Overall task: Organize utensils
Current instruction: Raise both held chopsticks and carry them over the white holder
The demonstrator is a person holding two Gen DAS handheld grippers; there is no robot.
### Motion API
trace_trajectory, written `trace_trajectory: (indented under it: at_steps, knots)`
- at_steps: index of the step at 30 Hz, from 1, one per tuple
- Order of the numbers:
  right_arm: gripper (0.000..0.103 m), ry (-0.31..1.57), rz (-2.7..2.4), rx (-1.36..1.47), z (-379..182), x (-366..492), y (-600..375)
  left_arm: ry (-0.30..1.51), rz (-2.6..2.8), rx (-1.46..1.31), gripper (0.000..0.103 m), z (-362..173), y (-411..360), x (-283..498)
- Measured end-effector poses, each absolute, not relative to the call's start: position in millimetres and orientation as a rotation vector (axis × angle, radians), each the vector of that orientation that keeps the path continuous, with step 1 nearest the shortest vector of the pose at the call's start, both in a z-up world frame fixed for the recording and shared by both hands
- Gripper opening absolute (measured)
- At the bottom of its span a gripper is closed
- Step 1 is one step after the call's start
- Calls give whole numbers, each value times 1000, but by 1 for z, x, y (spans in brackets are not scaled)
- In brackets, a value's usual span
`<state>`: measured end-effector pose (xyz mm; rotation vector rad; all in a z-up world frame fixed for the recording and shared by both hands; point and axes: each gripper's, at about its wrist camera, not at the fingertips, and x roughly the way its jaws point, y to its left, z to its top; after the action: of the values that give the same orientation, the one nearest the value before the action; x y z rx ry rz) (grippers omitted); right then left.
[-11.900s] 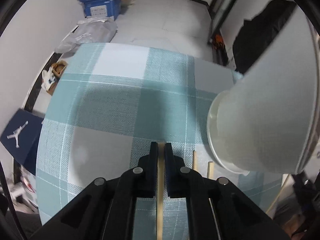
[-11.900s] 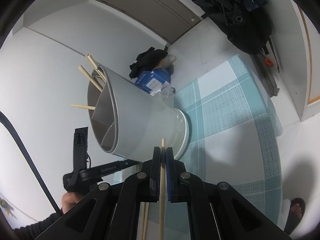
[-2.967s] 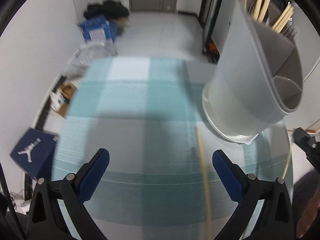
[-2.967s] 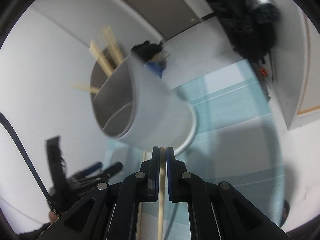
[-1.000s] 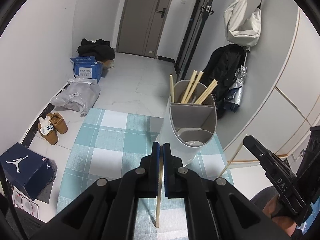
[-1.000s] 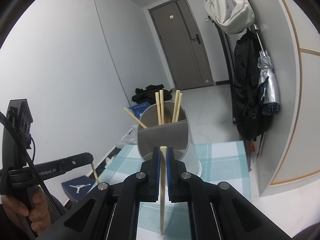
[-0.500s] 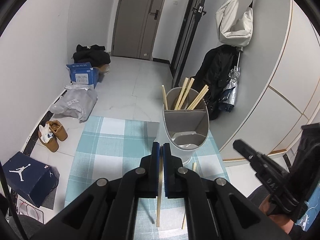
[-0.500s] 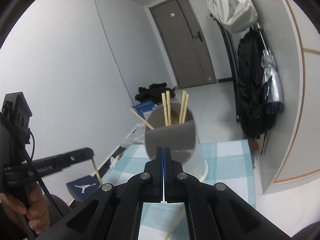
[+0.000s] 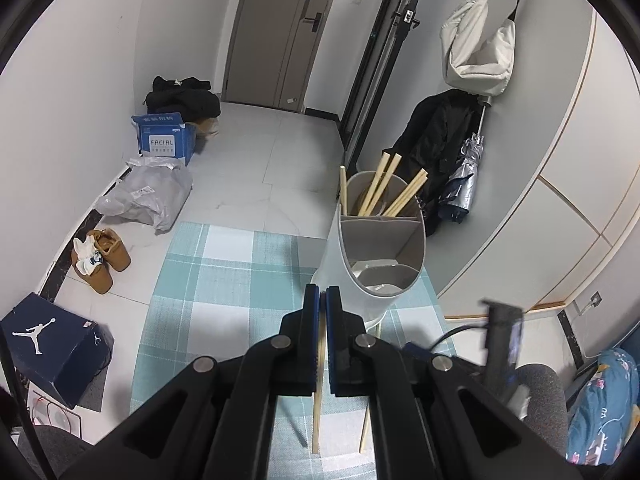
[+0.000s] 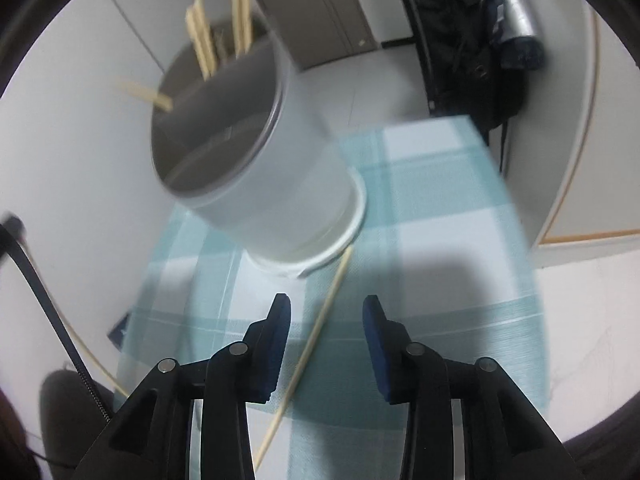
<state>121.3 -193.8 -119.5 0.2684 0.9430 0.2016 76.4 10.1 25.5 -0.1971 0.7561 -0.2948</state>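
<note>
My left tongs (image 9: 322,304) pinch a chopstick (image 9: 318,400) above the counter (image 9: 208,280). My right tongs (image 10: 326,320) gape wide over a loose stick (image 10: 316,332) lying beside the holder (image 10: 256,184), which carries more sticks.

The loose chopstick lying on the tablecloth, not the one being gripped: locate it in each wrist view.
Left wrist: the loose chopstick lies right of centre, low, beside the held chopstick.
Right wrist: loose chopstick, slanting up between the open fingers.
Shared landmark: the white utensil holder; the chopstick's far end reaches its base.
</note>
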Motion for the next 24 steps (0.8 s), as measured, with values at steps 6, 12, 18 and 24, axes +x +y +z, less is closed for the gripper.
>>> trace_trajectory:
  at_steps: [6, 12, 18, 24]
  knots:
    - [24, 969, 117, 97, -139, 125, -152, 759, -301, -215, 0, 28, 17, 78]
    - [4, 1008, 149, 13, -140, 111, -147, 759, -312, -224, 0, 26, 21, 80]
    - [4, 1143, 445, -112, -134, 81, -140, 762, -320, -241, 0, 22, 24, 83]
    - [12, 1132, 492, -194, -129, 86, -128, 774, -317, -238, 0, 22, 28, 83]
